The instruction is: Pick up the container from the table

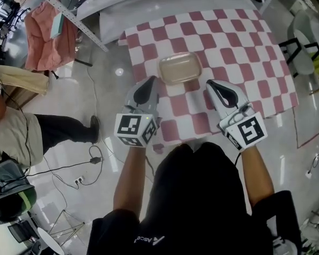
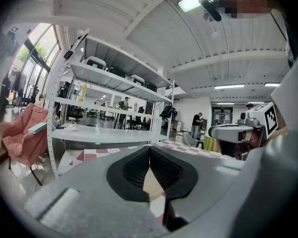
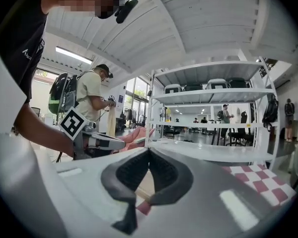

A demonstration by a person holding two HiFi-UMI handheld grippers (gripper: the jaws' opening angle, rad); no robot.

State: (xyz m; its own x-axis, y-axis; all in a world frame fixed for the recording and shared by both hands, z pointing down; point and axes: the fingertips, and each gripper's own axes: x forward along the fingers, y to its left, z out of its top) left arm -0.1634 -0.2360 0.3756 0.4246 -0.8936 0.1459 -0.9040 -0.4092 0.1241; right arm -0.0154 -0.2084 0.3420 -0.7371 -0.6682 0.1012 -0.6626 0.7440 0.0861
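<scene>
Beige and see-through, the container sits on the red-and-white checked cloth, towards its near edge. My left gripper is close by its left side, jaws together on nothing. My right gripper is near its right side, jaws also closed and empty.

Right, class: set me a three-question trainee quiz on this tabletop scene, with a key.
1. True or false: the translucent beige rectangular plastic container sits on the pink-and-white checked tablecloth.
2. Multiple choice: the left gripper and right gripper are A) both shut with nothing between the jaws, B) both wide open, C) both clamped on the container.
3. Short answer: how many containers lie on the cloth?
Key: 1 true; 2 A; 3 one.
</scene>
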